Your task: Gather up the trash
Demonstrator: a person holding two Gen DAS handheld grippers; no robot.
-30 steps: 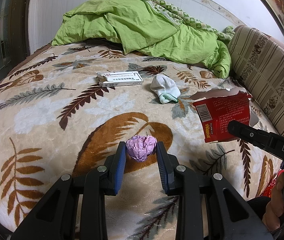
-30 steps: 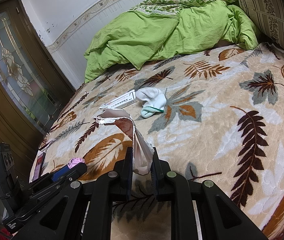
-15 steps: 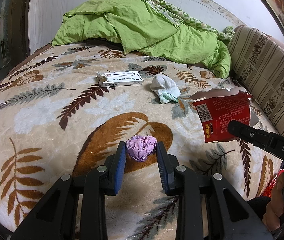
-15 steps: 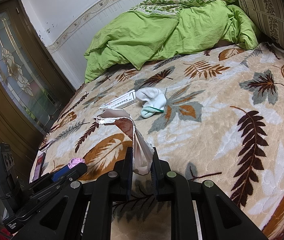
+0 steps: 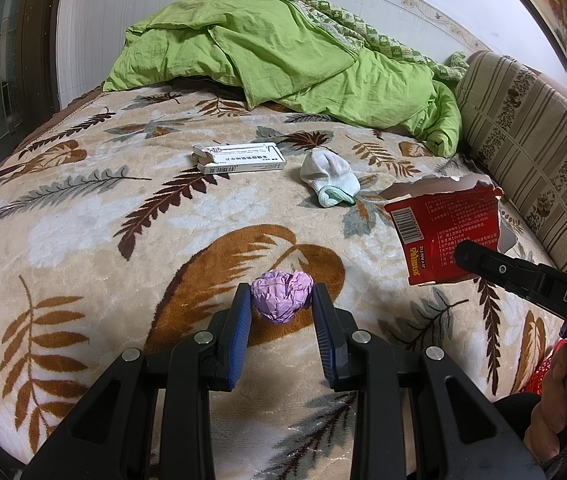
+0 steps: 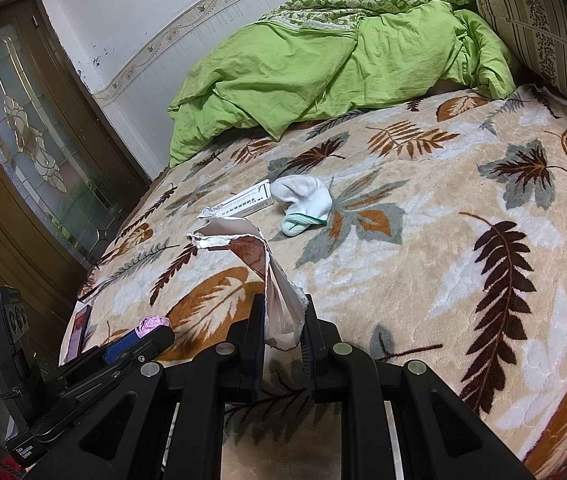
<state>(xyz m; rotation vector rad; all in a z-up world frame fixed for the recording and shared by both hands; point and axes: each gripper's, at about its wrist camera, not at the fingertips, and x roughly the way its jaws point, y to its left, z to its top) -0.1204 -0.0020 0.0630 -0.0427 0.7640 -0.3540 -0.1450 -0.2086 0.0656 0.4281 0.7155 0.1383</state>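
My left gripper (image 5: 282, 298) is shut on a crumpled purple paper ball (image 5: 281, 296), held just above the leaf-patterned blanket (image 5: 83, 224). The same ball (image 6: 151, 325) shows at the tips of the left gripper in the right wrist view. My right gripper (image 6: 283, 312) is shut on a torn red packet (image 6: 267, 276), whose white inside faces this camera. In the left wrist view the packet (image 5: 447, 236) shows its red printed side with a barcode, pinched by the right gripper's black finger (image 5: 479, 258).
A white medicine box (image 5: 239, 159) and a white sock (image 5: 329, 178) lie mid-bed. A green quilt (image 5: 283, 64) is heaped at the far end. A striped cushion (image 5: 531, 140) lines the right side. A phone (image 6: 79, 330) lies at the bed's left edge, near a glass-panelled door (image 6: 27, 140).
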